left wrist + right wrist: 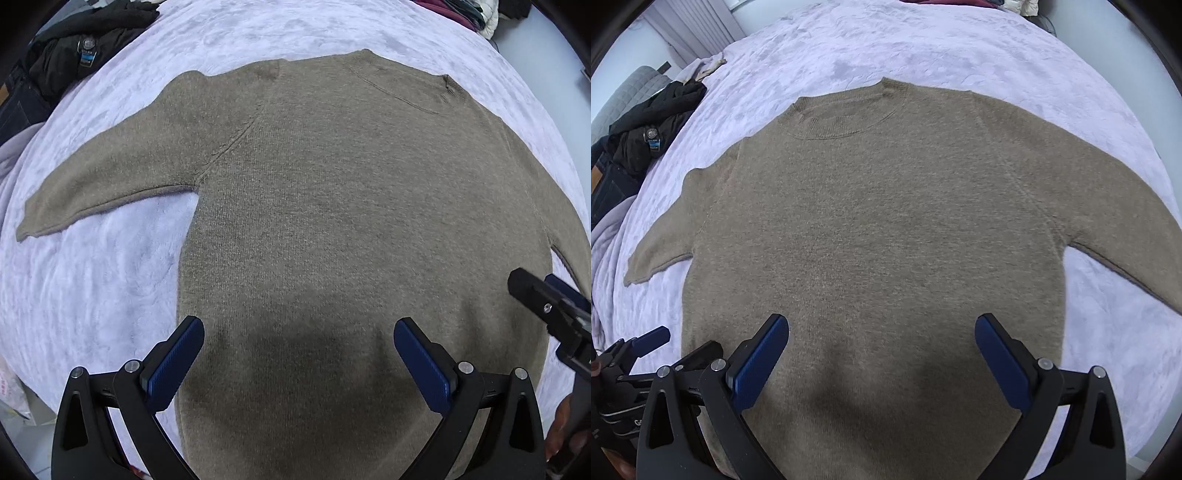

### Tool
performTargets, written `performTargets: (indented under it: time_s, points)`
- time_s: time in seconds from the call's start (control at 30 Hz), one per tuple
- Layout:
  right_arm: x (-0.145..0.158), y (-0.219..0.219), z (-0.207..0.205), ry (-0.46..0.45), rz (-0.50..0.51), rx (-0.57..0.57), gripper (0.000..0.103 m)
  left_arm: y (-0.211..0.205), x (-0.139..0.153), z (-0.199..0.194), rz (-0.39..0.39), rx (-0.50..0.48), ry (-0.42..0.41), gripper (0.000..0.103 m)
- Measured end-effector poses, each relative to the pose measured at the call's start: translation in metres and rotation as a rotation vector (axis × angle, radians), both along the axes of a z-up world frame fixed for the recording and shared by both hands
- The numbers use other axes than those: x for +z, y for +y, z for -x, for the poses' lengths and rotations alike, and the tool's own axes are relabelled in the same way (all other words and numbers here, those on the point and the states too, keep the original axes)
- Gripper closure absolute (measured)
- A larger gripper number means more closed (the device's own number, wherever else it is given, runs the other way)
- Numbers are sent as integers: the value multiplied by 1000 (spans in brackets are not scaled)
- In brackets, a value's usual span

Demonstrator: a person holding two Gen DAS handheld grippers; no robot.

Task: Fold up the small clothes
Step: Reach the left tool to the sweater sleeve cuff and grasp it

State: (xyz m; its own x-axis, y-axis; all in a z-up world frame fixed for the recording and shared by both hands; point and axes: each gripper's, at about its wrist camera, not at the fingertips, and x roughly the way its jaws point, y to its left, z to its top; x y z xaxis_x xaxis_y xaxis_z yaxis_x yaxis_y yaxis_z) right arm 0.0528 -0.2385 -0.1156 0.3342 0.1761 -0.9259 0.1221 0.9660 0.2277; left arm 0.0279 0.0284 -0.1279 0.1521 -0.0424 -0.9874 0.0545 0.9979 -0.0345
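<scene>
**Two spread grippers above a flat-laid sweater on a bed**

Nearest the left wrist camera, the left gripper [299, 343] shows two black fingers faced with ribbed blue pads [173, 363]; the fingers stand wide apart with nothing between them, and only the knit shows in the gap. The right gripper [882, 341], of the same build, is likewise spread and empty. Each gripper appears in the other's view: the right gripper [546, 299] enters at the right edge of the left wrist view, and the left gripper [652, 341] at the lower left of the right wrist view. Both hang over the hem end of the garment; whether the fingertips touch the cloth cannot be told.

The grey-brown knitted long-sleeved sweater [351, 206] lies flat and unfolded on the bed, which is covered by a pale lilac plush blanket [92, 280]. Its ribbed round neckline [842, 114] points toward the far edge of the bed, and its hem lies at the near edge beneath the grippers. One sleeve [107, 177] extends outward toward the bed's left edge, lying smooth, its cuff on the blanket. The opposite sleeve [1115, 221] extends toward the right edge and runs out of view.

At the far left corner of the bed rests a heap of black clothing [81, 48] bearing a small round badge. At the far right corner, a few folded garments [461, 11] are partly visible, dark red and white among them.
</scene>
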Motion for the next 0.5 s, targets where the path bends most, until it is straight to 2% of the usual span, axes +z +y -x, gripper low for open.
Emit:
performTargets:
  time_s: [0.13,0.3,0.4,0.5]
  points:
    - [-7,15,-7,2,-8,24,2,20,-3,-13,96,47,-24,0]
    - [-7,43,-20,-5,-19,62,2,67,-4,-24,154,111,-69,0]
    - [-6,62,-29,-10,-22,96,2,101,-10,-34,202,181,-92,0]
    - [-1,86,-33,-21,-96,153,4,156,-16,-40,231,309,-133,0]
